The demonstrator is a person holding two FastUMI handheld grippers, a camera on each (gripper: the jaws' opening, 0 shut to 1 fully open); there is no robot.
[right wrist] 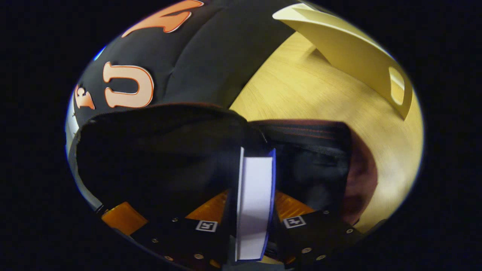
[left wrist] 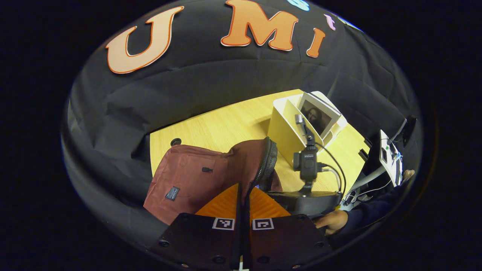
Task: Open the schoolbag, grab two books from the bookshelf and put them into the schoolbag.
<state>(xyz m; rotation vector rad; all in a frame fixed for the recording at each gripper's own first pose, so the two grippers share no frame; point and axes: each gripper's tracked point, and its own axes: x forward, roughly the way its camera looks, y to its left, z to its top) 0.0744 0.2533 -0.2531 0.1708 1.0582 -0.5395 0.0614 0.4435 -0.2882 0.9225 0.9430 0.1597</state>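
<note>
The maroon schoolbag (left wrist: 188, 177) lies on the wooden table (left wrist: 226, 124). My left gripper (left wrist: 243, 210) is shut on the black zip edge of its raised flap (left wrist: 263, 162), holding the mouth open. My right gripper (right wrist: 254, 222) is shut on a book (right wrist: 256, 188) with white pages and a blue cover, held upright at the bag's dark open mouth (right wrist: 158, 150). In the left gripper view, that gripper's camera mount (left wrist: 307, 163) and the hand (left wrist: 331, 222) holding it sit just right of the flap. The cream bookshelf (left wrist: 286, 128) holds another book (left wrist: 318, 116) with a portrait cover.
The bookshelf (right wrist: 350, 49) stands on the table behind the bag, to the right. A stand with a white device and cables (left wrist: 389, 162) sits off the table's right edge. The black booth wall runs behind the table.
</note>
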